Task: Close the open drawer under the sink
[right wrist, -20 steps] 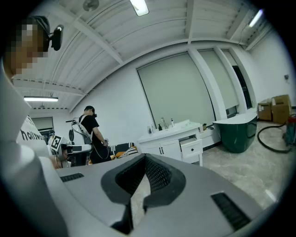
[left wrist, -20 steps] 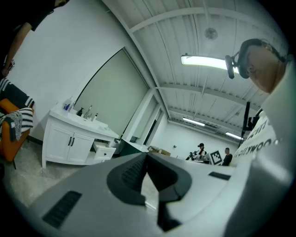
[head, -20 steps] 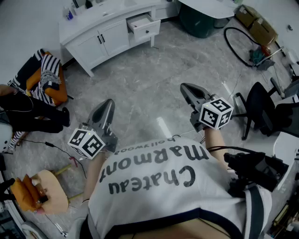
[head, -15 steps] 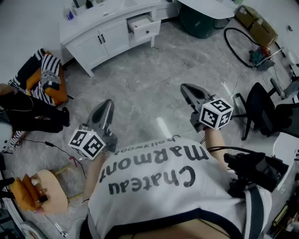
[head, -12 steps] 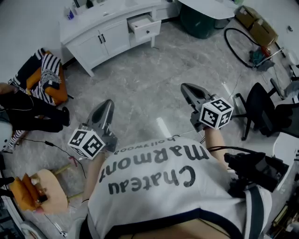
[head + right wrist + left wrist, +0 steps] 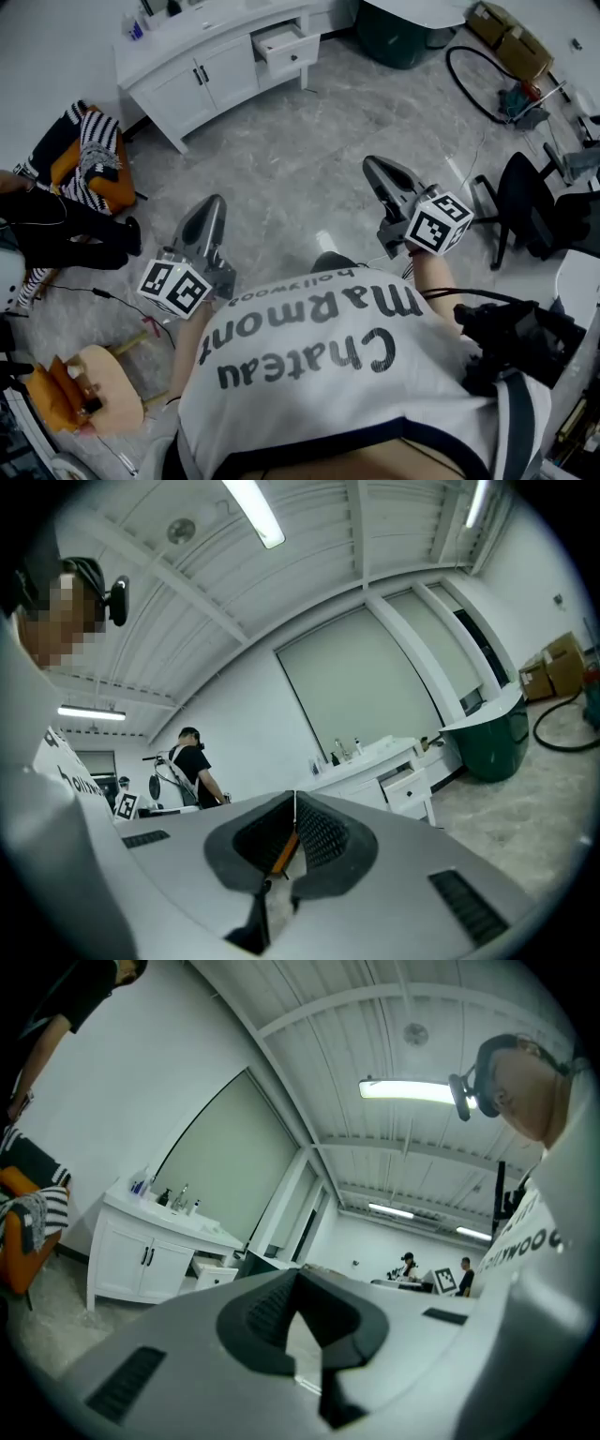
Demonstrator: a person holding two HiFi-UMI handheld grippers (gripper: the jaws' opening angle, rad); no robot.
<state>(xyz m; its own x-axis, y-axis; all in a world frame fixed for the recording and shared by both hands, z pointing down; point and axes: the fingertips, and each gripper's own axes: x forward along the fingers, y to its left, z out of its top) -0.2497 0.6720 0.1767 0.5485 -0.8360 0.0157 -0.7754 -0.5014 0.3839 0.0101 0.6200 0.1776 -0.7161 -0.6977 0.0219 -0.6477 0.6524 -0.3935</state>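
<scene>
- One round wooden stool (image 6: 101, 394) stands at the lower left of the head view, on the grey marbled floor (image 6: 281, 155).
- One chair draped with a striped cloth (image 6: 94, 150) stands above it, near the left end of the cabinet.
- One white sink cabinet (image 6: 173, 92) stands against the far wall at the upper left. It has two shut doors, and several bottles stand on its top.
- One left tongs (image 6: 212, 204) is held out level in front of the person's body, tips aimed toward the cabinet. It is clenched on nothing, and its own view shows the two tips meeting. One marker cube (image 6: 174, 286) sits at its rear.
- One drawer (image 6: 286, 47), the task's thing, stands pulled out at the cabinet's right end. It lies well apart from both tongs, across open floor.
- One right tongs (image 6: 373, 169) is likewise held level and forward. It is clenched with its tips together and grips nothing, and bears one marker cube (image 6: 439, 223).
- One dark green bin (image 6: 398, 42) stands right of the drawer.
- One black office chair (image 6: 525, 211) stands at the right edge.
- Two cardboard boxes (image 6: 511, 42) lie at the upper right.
</scene>
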